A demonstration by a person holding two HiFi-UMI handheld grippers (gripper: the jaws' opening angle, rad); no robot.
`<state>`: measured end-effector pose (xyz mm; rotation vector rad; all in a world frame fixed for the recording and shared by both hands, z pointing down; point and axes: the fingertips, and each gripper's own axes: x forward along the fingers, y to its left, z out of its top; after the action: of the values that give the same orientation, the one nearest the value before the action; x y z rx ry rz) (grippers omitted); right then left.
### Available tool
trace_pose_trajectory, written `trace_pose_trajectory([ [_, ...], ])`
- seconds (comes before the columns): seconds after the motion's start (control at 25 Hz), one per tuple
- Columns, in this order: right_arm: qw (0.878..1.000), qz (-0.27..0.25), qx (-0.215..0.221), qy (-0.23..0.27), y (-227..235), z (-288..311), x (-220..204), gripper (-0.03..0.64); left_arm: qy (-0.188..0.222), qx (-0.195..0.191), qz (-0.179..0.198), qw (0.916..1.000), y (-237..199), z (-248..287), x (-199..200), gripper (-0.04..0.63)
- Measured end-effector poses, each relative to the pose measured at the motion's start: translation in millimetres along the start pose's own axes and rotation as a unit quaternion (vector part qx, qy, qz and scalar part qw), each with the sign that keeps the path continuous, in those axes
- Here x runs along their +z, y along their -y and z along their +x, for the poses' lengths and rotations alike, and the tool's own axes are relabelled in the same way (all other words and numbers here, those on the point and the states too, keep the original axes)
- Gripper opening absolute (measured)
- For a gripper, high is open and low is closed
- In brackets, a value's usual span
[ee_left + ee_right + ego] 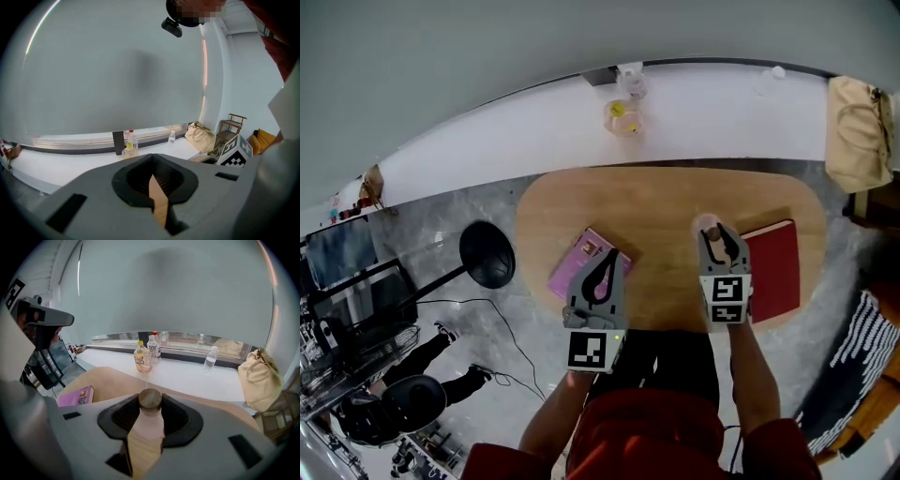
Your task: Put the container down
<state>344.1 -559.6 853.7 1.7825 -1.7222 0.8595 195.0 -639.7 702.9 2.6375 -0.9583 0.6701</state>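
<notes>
The container [149, 422] is a pale bottle with a round cork-like lid, and it stands upright between the jaws of my right gripper [150, 414], which is shut on its body. In the head view this right gripper [719, 246] is over the right half of the wooden table [666, 202], with the container [709, 228] at its tip. Whether the base touches the tabletop is hidden. My left gripper [601, 274] hovers over the table's front left with its jaws together and nothing in them; in its own view the left gripper [154, 183] shows only a thin slit.
A purple book [579, 255] lies just beyond the left gripper and a red book [776, 267] lies right of the right gripper. Drink bottles [623, 111] stand on the white ledge behind the table. A beige bag [859, 131] sits far right, a black stool [487, 253] left.
</notes>
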Motion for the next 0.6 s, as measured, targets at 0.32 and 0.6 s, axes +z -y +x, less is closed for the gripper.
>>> trace_pose_trajectory([
  [0.32, 0.999, -0.004, -0.005, -0.035, 11.0, 44.7, -28.6, 0.141, -0.020, 0.001, -0.003, 0.9998, -3.8, 17.0, -15.3, 0.006],
  [0.6, 0.999, -0.012, 0.001, -0.046, 8.7, 56.3, -38.7, 0.141, -0.029, -0.001, -0.005, 0.9996, -1.2, 21.4, -22.8, 0.006],
])
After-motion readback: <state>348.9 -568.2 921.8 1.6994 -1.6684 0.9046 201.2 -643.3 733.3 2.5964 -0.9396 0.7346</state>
